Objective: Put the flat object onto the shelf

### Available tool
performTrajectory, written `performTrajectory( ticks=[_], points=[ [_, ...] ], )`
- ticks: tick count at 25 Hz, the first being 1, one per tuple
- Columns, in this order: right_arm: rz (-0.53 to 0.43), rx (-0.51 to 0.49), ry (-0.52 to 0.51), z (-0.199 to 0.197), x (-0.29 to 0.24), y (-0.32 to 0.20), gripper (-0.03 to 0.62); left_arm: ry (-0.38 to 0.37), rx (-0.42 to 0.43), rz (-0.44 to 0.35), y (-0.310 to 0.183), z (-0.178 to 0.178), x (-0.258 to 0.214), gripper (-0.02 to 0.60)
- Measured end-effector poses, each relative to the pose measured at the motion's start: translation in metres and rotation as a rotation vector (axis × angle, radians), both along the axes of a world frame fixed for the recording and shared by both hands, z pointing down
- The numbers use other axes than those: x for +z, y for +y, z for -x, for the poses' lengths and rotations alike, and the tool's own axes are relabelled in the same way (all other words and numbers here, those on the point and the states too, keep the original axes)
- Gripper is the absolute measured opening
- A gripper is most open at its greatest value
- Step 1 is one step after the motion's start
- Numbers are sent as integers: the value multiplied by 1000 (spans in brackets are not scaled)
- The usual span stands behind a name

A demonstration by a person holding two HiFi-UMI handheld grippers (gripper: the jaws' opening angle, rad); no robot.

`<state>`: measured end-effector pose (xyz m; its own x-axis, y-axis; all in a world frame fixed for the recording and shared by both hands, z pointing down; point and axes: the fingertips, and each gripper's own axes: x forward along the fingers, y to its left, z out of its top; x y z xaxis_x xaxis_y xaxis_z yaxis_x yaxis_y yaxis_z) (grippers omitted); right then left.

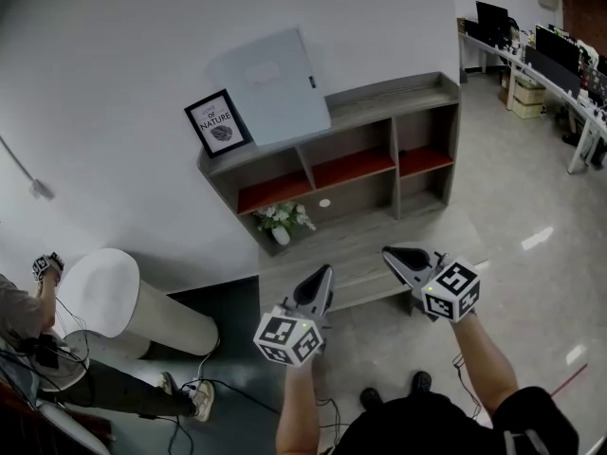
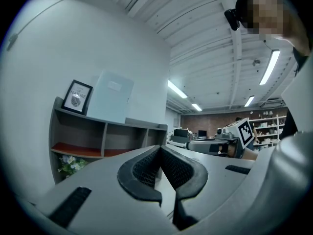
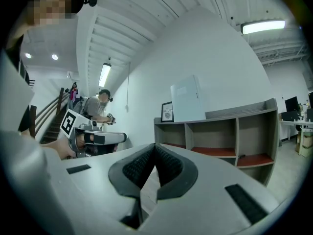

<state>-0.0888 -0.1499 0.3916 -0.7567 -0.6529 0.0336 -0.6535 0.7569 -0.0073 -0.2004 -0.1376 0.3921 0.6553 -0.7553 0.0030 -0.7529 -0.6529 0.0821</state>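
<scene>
The flat object, a pale blue-grey panel (image 1: 270, 83), stands on the top of the grey shelf unit (image 1: 398, 98) and leans against the white wall. It also shows in the left gripper view as the panel (image 2: 110, 97) and in the right gripper view as the panel (image 3: 187, 99). My left gripper (image 1: 322, 275) and right gripper (image 1: 396, 254) hang side by side well in front of the shelf, over a low wooden step. Both are shut with nothing between the jaws, as the left gripper (image 2: 160, 148) and the right gripper (image 3: 154, 146) show in their own views.
A framed picture (image 1: 218, 121) leans left of the panel. A small pot of flowers (image 1: 282, 221) stands in the lowest left bay. A white rounded column (image 1: 123, 301) lies at the left beside another person (image 1: 19, 316). Desks with monitors (image 1: 541, 55) line the right.
</scene>
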Motion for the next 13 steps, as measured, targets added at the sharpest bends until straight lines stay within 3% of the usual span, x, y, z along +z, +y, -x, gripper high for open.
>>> performTrajectory(
  ticks=[13],
  points=[
    [-20, 1, 37, 9, -2, 1, 12, -6, 11, -1, -1, 9, 8, 12]
  ],
)
